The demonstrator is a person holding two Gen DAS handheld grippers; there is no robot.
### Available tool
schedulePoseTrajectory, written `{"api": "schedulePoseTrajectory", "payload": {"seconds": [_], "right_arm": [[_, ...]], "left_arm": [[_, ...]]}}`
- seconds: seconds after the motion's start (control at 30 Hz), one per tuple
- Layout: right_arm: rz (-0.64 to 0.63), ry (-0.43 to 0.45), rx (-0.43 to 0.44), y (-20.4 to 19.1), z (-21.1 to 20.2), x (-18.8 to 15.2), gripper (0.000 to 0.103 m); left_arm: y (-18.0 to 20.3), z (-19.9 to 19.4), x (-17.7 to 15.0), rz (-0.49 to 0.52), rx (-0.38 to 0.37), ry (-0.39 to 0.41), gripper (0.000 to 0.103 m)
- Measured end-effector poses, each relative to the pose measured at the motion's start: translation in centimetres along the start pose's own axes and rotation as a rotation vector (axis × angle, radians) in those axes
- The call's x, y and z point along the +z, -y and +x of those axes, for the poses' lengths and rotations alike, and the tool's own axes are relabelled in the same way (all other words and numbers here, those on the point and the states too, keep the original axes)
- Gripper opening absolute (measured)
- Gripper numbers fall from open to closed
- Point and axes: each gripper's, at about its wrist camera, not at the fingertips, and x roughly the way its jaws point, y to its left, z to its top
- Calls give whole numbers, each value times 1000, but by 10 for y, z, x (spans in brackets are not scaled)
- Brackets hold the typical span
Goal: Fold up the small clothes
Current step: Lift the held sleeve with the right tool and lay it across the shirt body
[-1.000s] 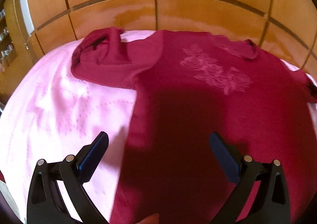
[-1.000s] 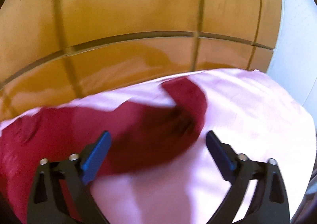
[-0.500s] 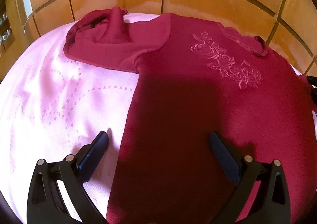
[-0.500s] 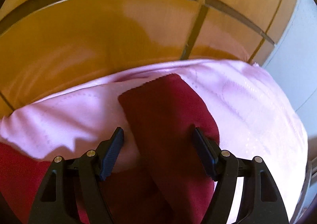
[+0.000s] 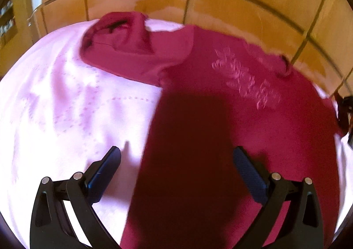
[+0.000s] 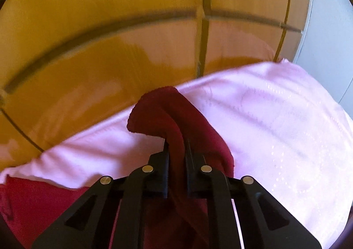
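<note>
My right gripper (image 6: 176,154), its jaws just closed, pinches the right sleeve (image 6: 167,112) near the bed's (image 6: 275,121) far edge. The red shirt (image 5: 220,127) lies flat across it, body to my left, so I probably fold inward. My left gripper (image 5: 176,163) hovers spread over the hem.

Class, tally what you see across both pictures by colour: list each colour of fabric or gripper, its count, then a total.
Dark red: 1, the shirt
Pink: 1, the quilted cover
Black: 2, the left gripper and the right gripper
Total: 4
</note>
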Motion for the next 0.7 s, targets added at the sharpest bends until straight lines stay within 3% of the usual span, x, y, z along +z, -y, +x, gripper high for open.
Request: {"api": "schedulePoseTrajectory", "payload": {"seconds": [0.17, 0.37, 0.53, 0.7], "right_arm": [[64, 64, 132, -10, -45, 11, 10], [28, 127, 317, -58, -107, 10, 10], [-49, 140, 469, -114, -146, -11, 10], [-126, 89, 620, -180, -165, -50, 10]], "left_arm": [[-18, -24, -2, -36, 36, 58, 101], [-37, -27, -11, -95, 22, 35, 101], [-47, -29, -21, -156, -9, 20, 101], [-47, -36, -23, -159, -15, 31, 101]]}}
